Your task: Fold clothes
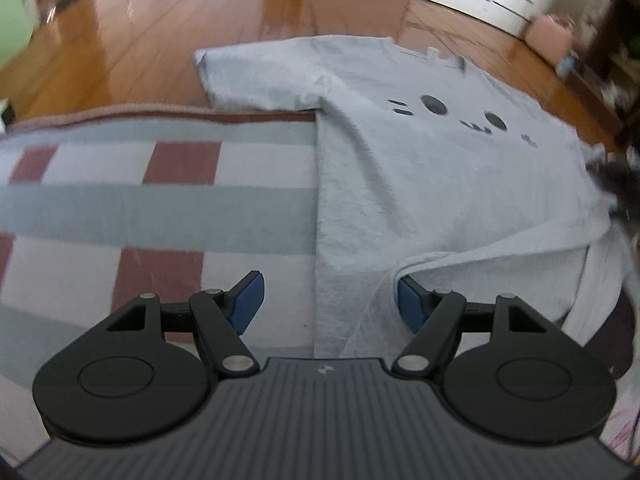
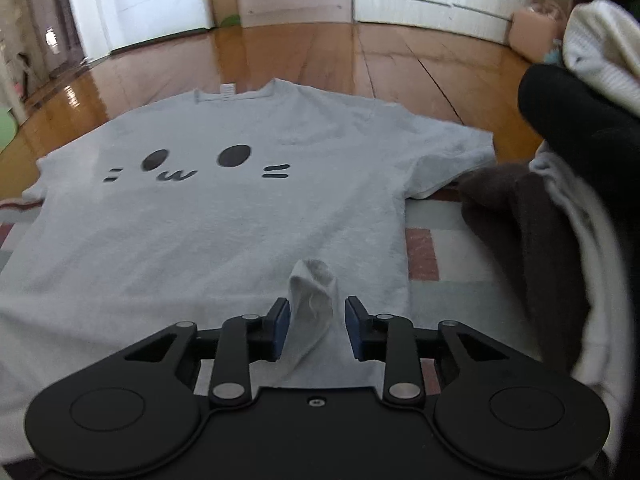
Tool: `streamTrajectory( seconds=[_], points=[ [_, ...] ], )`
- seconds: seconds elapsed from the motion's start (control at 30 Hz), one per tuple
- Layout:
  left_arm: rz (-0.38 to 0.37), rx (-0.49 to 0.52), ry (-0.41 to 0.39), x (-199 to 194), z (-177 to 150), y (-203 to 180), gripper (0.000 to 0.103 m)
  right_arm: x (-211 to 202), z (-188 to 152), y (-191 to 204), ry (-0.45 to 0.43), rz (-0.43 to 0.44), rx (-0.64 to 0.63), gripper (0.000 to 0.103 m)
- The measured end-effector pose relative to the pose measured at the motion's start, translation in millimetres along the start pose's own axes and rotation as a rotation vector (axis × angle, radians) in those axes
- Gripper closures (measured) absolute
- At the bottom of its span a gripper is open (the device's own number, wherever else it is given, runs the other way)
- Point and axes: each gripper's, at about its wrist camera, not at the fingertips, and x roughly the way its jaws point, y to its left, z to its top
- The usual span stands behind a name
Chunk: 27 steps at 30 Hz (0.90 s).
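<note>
two grippers sit at the hem end of one grey t-shirt [image 2: 224, 216], which lies face up with its long axis running away toward the collar at upper centre of the right wrist view. the right gripper [image 2: 316, 330] has its jaws set narrowly, a raised pinch of hem cloth standing between them, not clearly clamped. the left gripper [image 1: 330, 304] is spread wide at lower centre of its view, a lifted hem edge by its right pad. other clothes [image 2: 560, 208] are heaped at the right edge.

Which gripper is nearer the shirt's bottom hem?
Right. The right gripper has a raised fold of the grey shirt between its open jaws; the left gripper straddles its left edge.
</note>
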Motion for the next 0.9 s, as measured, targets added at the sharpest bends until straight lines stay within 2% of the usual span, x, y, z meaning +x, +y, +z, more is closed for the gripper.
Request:
streamTrajectory(
  seconds=[0.1, 0.23, 0.4, 0.47, 0.57, 0.77, 0.8, 0.9],
  points=[
    [-0.027, -0.058, 0.008, 2, 3, 8, 0.032, -3, -6, 3, 0.017, 0.008, -0.054, 0.068],
    [-0.028, -0.048, 0.012, 3, 1, 6, 0.032, 10, -7, 11, 0.038, -0.027, -0.141, 0.068],
    [-0.017, -0.016, 0.008, 2, -1, 4, 0.032, 42, 11, 7, 0.037, -0.074, -0.111, 0.069],
    [-0.014, -0.001, 0.002, 1, 0, 2, 0.032, 44, 17, 7, 0.004, -0.080, -0.100, 0.100],
    [-0.004, 0.031, -0.014, -1, 0, -1, 0.032, 15, 23, 7, -0.092, -0.101, -0.024, 0.101],
    [-0.004, 0.102, -0.041, -11, 2, -11, 0.032, -65, -3, 13, -0.194, -0.257, 0.102, 0.100],
    [-0.008, 0.123, -0.038, -14, 3, -13, 0.030, -73, -9, 12, -0.198, -0.270, 0.123, 0.100],
    [-0.077, 0.249, 0.053, -15, 9, -17, 0.030, -70, -15, 6, -0.127, -0.304, 0.120, 0.100]
  ],
)
